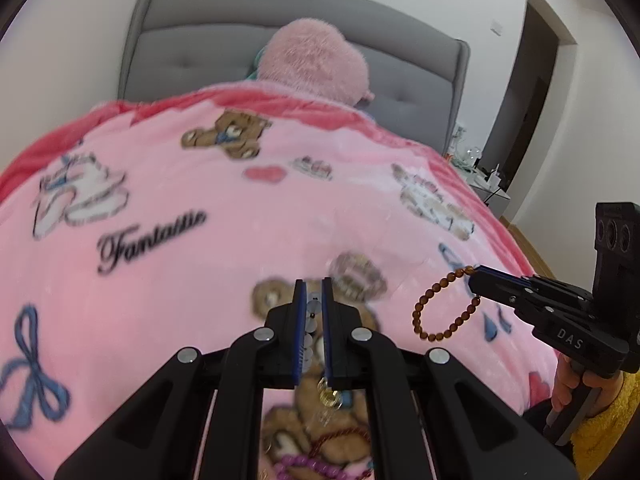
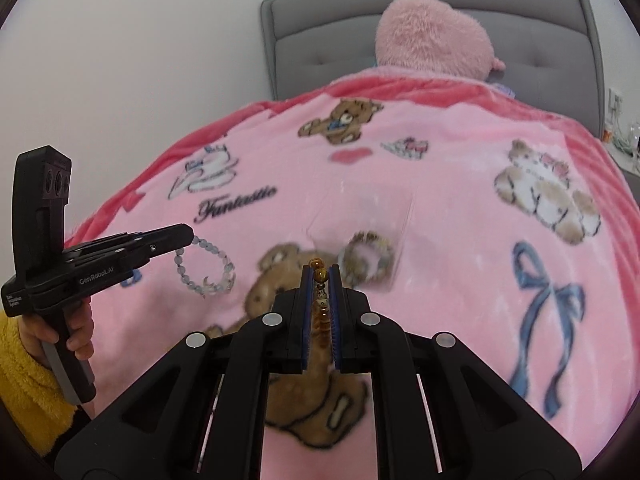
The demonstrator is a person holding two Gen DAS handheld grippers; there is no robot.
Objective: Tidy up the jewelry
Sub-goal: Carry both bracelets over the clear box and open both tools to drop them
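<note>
My left gripper [image 1: 314, 292] is shut on a pale grey-white bead bracelet [image 1: 310, 328] and holds it above the pink blanket; from the right wrist view the bracelet [image 2: 206, 268] hangs as a loop from the left gripper [image 2: 191, 238]. My right gripper [image 2: 321, 276] is shut on an amber bead bracelet [image 2: 320, 312]; in the left wrist view that bracelet [image 1: 442, 306] dangles from the right gripper [image 1: 478, 274]. A clear plastic box [image 2: 370, 256] lies on the blanket ahead of both grippers. More jewelry, a purple bead string [image 1: 308, 464] and a gold piece [image 1: 330, 394], lies under the left gripper.
The pink cartoon blanket [image 1: 180, 184] covers the bed. A pink plush pillow [image 1: 316, 60] leans on the grey headboard [image 1: 192, 52]. A bedside table [image 1: 486, 184] with small items stands at the right, by a dark doorway [image 1: 528, 92].
</note>
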